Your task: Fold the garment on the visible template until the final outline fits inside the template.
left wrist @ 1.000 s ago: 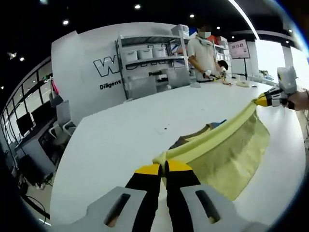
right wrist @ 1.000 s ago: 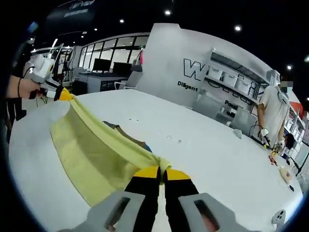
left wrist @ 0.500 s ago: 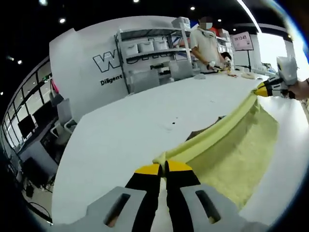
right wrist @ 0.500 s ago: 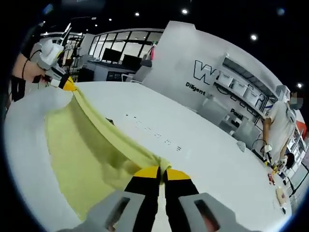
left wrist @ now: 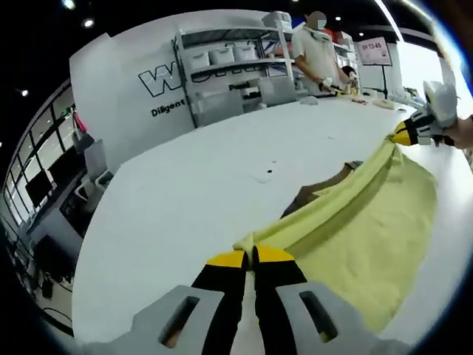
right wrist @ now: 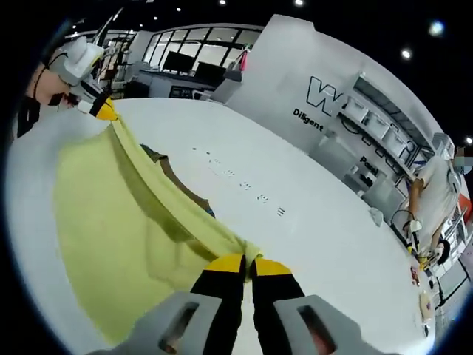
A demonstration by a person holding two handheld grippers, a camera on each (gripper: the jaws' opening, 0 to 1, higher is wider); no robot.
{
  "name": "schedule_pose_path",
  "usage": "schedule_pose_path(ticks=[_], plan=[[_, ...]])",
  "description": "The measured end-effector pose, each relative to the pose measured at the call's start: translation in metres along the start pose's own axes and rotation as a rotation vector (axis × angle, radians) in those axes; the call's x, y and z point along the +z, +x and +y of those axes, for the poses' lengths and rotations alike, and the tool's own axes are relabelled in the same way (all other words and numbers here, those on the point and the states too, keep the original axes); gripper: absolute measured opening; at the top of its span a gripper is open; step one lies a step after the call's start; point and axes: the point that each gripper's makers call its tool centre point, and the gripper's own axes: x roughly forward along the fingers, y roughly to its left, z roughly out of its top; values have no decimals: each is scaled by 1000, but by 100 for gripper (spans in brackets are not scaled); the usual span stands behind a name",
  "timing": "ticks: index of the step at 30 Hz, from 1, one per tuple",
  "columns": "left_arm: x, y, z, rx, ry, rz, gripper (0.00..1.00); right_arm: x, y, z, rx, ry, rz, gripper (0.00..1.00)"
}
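Yellow garment (left wrist: 355,222) stretches between left tongs (left wrist: 251,257) and right tongs (right wrist: 246,260).

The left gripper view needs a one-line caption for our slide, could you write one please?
Left gripper and right gripper pinch the yellow garment, stretching its edge above the white table.

Left gripper (left wrist: 253,255): jaws closed, yellow tips together, pointing toward 12 o'clock. Right gripper (right wrist: 249,260): jaws likewise closed. Each appears in the other's view, held by a hand (right wrist: 46,89), well apart.
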Motion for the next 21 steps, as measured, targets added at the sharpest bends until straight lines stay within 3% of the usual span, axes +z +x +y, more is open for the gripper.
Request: schedule_pose_path(ticks=[12,21], plan=[[-11,20,-1,-15,136,72,7,-12,19,2,38,-40,67,0],[-21,24,-5,-36,102,98,7,-29,27,8,64,-26,129,0]])
